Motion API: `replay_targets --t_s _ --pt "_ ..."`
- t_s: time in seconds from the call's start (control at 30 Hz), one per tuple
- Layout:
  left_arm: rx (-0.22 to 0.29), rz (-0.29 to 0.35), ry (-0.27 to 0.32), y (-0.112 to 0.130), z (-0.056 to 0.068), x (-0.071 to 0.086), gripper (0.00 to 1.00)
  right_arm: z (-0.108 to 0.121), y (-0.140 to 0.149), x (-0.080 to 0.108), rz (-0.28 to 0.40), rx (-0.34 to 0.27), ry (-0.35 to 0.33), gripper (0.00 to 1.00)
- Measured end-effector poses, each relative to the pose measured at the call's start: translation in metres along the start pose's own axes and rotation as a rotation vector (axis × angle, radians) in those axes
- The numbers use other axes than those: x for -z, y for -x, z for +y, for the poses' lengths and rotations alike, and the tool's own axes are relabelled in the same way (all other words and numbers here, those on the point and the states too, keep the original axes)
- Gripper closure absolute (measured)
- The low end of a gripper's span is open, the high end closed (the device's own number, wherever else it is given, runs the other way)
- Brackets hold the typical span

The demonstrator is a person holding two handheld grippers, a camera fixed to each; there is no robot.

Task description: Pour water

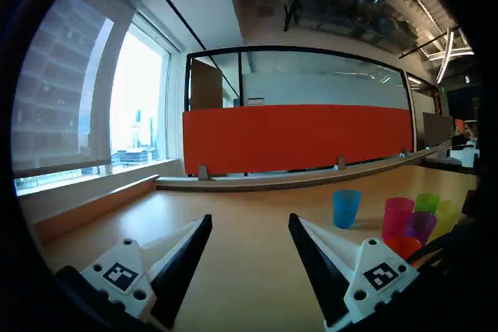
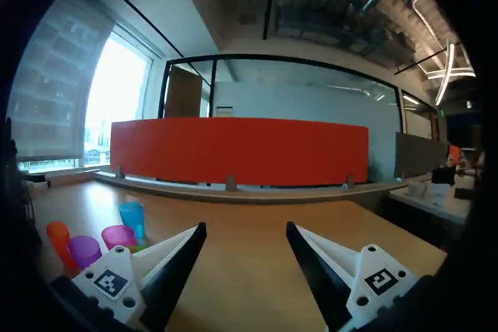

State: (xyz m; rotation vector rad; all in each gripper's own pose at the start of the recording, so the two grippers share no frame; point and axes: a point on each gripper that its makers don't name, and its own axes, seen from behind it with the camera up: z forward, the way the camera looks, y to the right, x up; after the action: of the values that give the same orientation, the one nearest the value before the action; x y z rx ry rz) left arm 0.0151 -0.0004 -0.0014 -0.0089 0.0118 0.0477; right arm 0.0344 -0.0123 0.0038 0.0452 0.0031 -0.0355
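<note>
Several coloured plastic cups stand on a wooden table (image 1: 249,207). In the left gripper view a blue cup (image 1: 346,208) stands ahead to the right, with a pink cup (image 1: 396,215), a purple cup (image 1: 421,226), two green cups (image 1: 427,202) and an orange cup (image 1: 403,246) clustered beyond it. My left gripper (image 1: 250,226) is open over bare tabletop, left of the cups. In the right gripper view the blue cup (image 2: 132,218), a magenta cup (image 2: 118,236), a purple cup (image 2: 84,250) and an orange cup (image 2: 58,239) sit at the lower left. My right gripper (image 2: 246,232) is open, with nothing between its fingers.
A red divider panel (image 1: 292,136) stands along the table's far edge. Windows (image 1: 134,111) line the left wall above a ledge. Another desk (image 2: 436,198) with items lies to the right, past the table's edge.
</note>
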Motion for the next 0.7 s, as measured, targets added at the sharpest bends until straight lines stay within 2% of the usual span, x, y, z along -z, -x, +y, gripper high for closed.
replay_targets --t_s 0.1,0.37,0.57,0.7 --pt "-0.008 0.01 0.003 -0.011 -0.001 0.0 0.09 -0.003 -0.012 -0.001 0.003 -0.001 -0.009 0.0" --pt "0.025 0.008 0.027 -0.042 -0.002 -0.005 0.09 -0.007 -0.034 -0.003 0.0 0.001 -0.034 0.0" --pt "0.043 0.0 0.044 -0.07 -0.003 -0.017 0.09 -0.008 -0.058 -0.006 -0.007 0.027 -0.049 0.01" --pt "0.028 0.008 0.06 -0.093 0.0 -0.024 0.09 -0.007 -0.077 -0.01 -0.002 0.04 -0.056 0.0"
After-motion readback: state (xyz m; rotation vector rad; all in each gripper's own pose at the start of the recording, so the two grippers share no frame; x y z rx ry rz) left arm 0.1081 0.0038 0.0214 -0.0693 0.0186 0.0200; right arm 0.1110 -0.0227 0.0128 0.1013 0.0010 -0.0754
